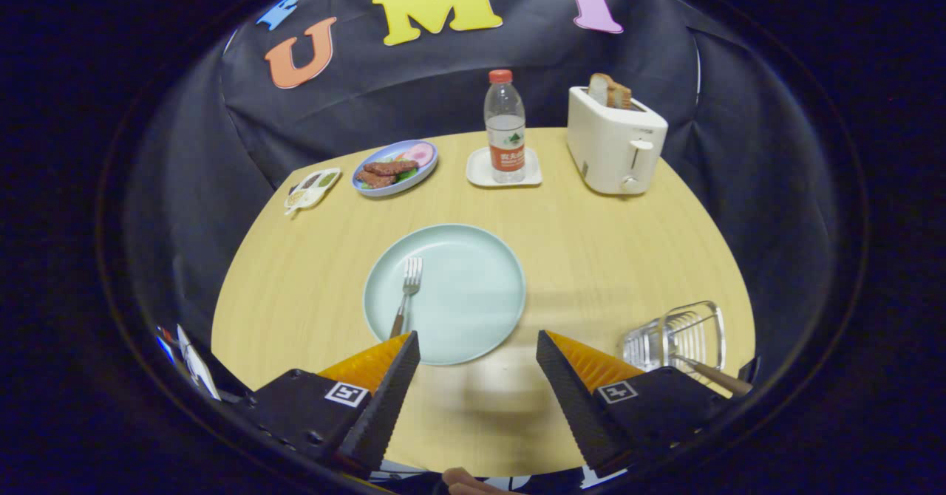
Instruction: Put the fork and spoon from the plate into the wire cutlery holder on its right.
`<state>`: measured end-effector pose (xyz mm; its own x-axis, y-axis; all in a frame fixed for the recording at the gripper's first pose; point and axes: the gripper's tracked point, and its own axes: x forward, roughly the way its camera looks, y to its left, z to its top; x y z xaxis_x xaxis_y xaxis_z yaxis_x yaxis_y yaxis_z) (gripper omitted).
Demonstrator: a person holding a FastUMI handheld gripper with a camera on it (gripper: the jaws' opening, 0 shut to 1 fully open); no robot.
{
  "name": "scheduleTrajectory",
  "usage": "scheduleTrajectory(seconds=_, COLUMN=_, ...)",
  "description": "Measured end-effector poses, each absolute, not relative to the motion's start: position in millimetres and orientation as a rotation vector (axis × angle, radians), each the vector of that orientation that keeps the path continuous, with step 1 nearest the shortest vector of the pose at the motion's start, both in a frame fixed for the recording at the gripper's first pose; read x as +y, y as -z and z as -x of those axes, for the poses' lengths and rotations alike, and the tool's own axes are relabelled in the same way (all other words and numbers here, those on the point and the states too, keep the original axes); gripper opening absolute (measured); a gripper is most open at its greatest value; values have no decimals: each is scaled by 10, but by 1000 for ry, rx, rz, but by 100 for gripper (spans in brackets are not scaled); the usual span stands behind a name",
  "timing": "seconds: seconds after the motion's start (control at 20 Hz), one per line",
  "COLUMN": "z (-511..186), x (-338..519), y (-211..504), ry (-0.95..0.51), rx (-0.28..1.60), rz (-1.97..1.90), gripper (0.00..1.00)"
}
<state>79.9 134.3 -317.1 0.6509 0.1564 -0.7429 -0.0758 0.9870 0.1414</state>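
Spread wide, my gripper holds nothing; its two fingers stand well apart over the near edge of the table, with only bare wood between the tips. Just ahead of them lies the pale green plate, close to the middle of the table, its near rim reaching the line of my fingertips. On the plate's left half rests the fork, tines pointing toward the far edge, handle running back to my left fingertip. To the right of my right finger, near the table's near right corner, stands the wire cutlery holder, and a brown-handled utensil already leans out of it; I cannot tell its head.

Along the far edge, from left to right, I see a small sauce dish, a blue plate of food, a water bottle standing on a white coaster, and a white toaster with bread slices poking up from its slots.
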Motion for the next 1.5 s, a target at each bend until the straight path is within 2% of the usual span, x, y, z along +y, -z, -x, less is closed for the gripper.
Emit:
scheduleTrajectory(seconds=0.15, z=-924, x=1705, y=3331, ry=-149, rx=840, rz=-104, gripper=96)
scheduleTrajectory(seconds=0.45, z=-1120, x=2130, y=3654, ry=-120, rx=839, rz=-139, gripper=87)
scheduleTrajectory(seconds=0.6, z=-1203, x=2182, y=3792, ry=-85, rx=843, rz=-141, gripper=72)
scheduleTrajectory(seconds=0.8, z=-1246, x=2278, y=3934, ry=-78, rx=876, rz=-155, gripper=43)
scheduleTrajectory(seconds=0.95, z=-1249, x=2333, y=3950, ry=-89, rx=888, rz=-142, gripper=35)
scheduleTrajectory(seconds=1.05, z=-1231, x=2351, y=3966, ry=-105, rx=910, rz=-133, gripper=17)
scheduleTrajectory(seconds=1.2, z=-1249, x=2364, y=3995, ry=-122, rx=938, rz=-121, gripper=10)
scheduleTrajectory(seconds=1.3, z=-1278, x=2341, y=3971, ry=-128, rx=955, rz=-105, gripper=10)
scheduleTrajectory(seconds=1.4, z=-1295, x=2303, y=3899, ry=-123, rx=951, rz=-81, gripper=4)
scheduleTrajectory(seconds=1.5, z=-1304, x=2305, y=3797, ry=-141, rx=944, rz=-66, gripper=4)
